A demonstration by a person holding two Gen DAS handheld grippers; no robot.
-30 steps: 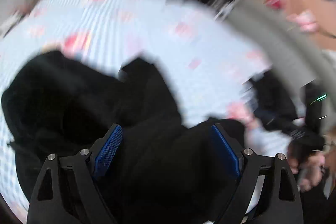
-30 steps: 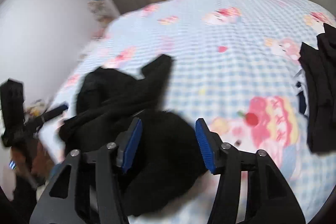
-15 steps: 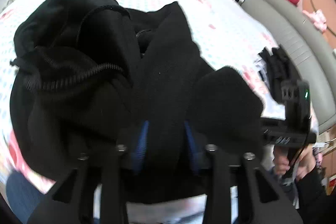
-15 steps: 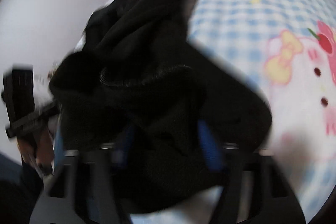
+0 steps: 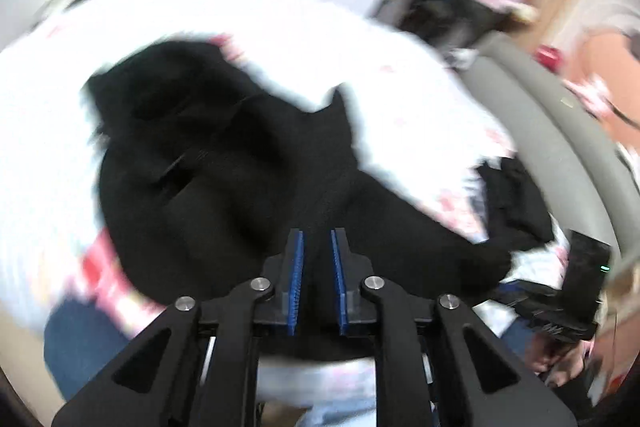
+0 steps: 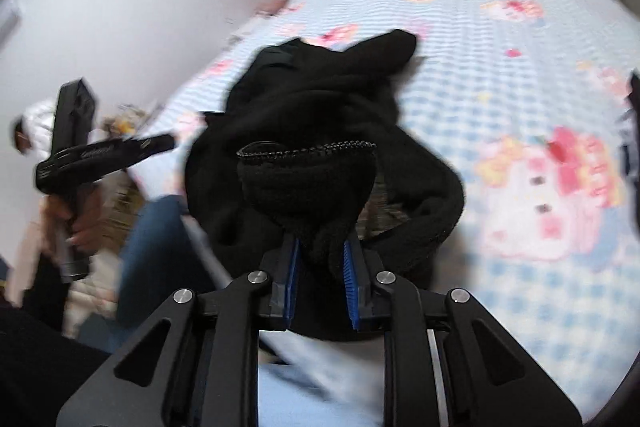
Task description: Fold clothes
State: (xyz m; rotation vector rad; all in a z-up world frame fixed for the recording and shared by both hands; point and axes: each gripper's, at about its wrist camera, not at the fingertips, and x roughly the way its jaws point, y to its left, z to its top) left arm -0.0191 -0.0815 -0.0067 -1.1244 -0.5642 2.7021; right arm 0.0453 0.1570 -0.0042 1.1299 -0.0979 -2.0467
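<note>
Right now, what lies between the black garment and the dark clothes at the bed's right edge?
In the left wrist view, bare printed bedsheet separates the black garment from the dark clothes.

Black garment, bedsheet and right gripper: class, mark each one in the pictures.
Black garment [image 6: 320, 131]: right wrist view, bunched middle.
Bedsheet [image 6: 500, 75]: right wrist view, bare checked part.
Right gripper [image 6: 320, 267]: right wrist view, midway between its fingertips, jaws closing on the garment.

A bed [image 6: 500, 39] in blue-checked cartoon sheets carries a crumpled black garment [image 6: 320, 115].
</note>
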